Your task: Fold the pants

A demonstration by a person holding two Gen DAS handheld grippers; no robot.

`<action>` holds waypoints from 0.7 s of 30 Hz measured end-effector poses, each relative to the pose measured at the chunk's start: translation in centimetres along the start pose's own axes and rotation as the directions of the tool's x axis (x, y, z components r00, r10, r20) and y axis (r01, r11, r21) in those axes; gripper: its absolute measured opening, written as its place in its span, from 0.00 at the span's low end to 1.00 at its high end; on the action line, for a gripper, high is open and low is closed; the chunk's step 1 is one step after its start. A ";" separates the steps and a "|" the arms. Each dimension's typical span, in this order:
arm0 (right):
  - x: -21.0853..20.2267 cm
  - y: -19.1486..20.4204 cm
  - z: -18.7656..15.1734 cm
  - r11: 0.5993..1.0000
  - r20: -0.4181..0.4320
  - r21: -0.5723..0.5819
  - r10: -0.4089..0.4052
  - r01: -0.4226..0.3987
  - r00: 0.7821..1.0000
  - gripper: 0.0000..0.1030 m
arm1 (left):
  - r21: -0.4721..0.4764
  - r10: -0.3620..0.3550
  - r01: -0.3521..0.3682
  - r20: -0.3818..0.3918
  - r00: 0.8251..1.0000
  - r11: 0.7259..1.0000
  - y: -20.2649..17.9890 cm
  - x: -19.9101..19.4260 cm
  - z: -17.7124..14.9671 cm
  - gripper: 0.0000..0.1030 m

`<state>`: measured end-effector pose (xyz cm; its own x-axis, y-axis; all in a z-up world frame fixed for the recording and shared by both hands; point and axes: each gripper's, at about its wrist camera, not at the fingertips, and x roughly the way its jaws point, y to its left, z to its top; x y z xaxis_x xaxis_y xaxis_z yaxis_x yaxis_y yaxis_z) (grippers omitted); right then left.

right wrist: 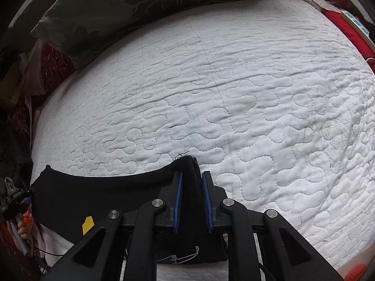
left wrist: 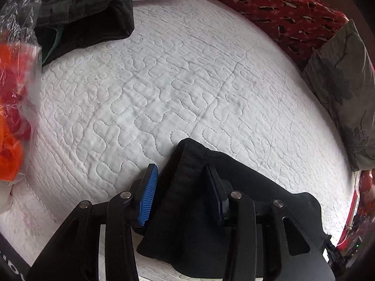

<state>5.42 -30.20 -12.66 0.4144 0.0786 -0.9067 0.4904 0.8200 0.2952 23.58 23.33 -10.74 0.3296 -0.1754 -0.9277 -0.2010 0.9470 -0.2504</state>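
Left gripper (left wrist: 181, 192) spread, pants (left wrist: 187, 201) loose between; right gripper (right wrist: 191, 201) pinching the pants' corner.

Open quilt (left wrist: 187, 82) ahead; dark clothes (left wrist: 89, 11), bag (left wrist: 16, 82), pillow (left wrist: 344, 93) crowd its edges.

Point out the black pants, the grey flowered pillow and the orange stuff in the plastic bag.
black pants (right wrist: 98, 187), right wrist view, flat fabric left of the fingers.
grey flowered pillow (left wrist: 339, 89), left wrist view, its middle.
orange stuff in plastic bag (left wrist: 11, 107), left wrist view, orange mass behind the plastic.
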 end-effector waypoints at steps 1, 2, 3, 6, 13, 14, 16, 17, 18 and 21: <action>-0.3 -0.1 0.0 1.000 -0.001 -0.008 0.000 0.000 1.000 0.19 | -0.028 -0.034 0.034 -0.013 0.999 0.999 0.7 -0.5 0.1 0.38; -0.7 -0.3 -0.2 1.000 -0.001 -0.013 0.001 -0.001 1.000 0.23 | -0.056 -0.064 0.063 -0.017 0.998 0.996 1.2 -1.2 0.0 0.38; -1.2 -0.5 -0.3 1.000 -0.004 -0.008 -0.001 0.001 1.000 0.29 | -0.095 -0.093 0.091 -0.018 0.995 0.991 2.0 -2.0 -0.1 0.39; -2.6 -2.0 -0.8 0.998 -0.005 0.039 0.044 -0.044 0.999 0.36 | -0.176 -0.047 0.053 0.040 0.998 0.983 3.3 -4.6 -0.9 0.39; -5.4 -6.2 -2.0 0.987 0.008 0.111 0.118 -0.118 0.993 0.47 | -0.068 -0.180 0.179 -0.008 0.984 0.982 -3.7 -7.2 -8.2 0.44; -5.7 -6.9 -2.3 0.985 0.006 0.113 0.129 -0.129 0.992 0.48 | -0.033 -0.210 0.209 -0.044 0.977 0.977 -6.0 -6.8 -10.1 0.45; -5.9 -7.7 -2.7 0.982 -0.003 0.119 0.151 -0.149 0.989 0.49 | 0.025 -0.263 0.268 -0.124 0.957 0.963 -10.9 -5.6 -13.6 0.45; -5.9 -8.1 -2.9 0.979 -0.008 0.123 0.165 -0.163 0.986 0.50 | 0.051 -0.279 0.290 -0.165 0.946 0.956 -13.1 -5.1 -15.4 0.45; -5.7 -8.3 -2.7 0.976 -0.015 0.128 0.179 -0.176 0.984 0.50 | 0.069 -0.292 0.311 -0.203 0.935 0.948 -15.1 -4.5 -17.0 0.45; -5.0 -8.6 -2.3 0.967 -0.041 0.133 0.224 -0.216 0.974 0.51 | 0.106 -0.318 0.362 -0.295 0.901 0.926 -20.5 -3.2 -21.3 0.45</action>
<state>-2.69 -36.33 -11.34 0.4816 0.2834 -0.8293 0.4868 0.7004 0.5220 7.01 -1.24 -8.59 0.0883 -0.5386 -0.8379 0.0309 0.8423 -0.5382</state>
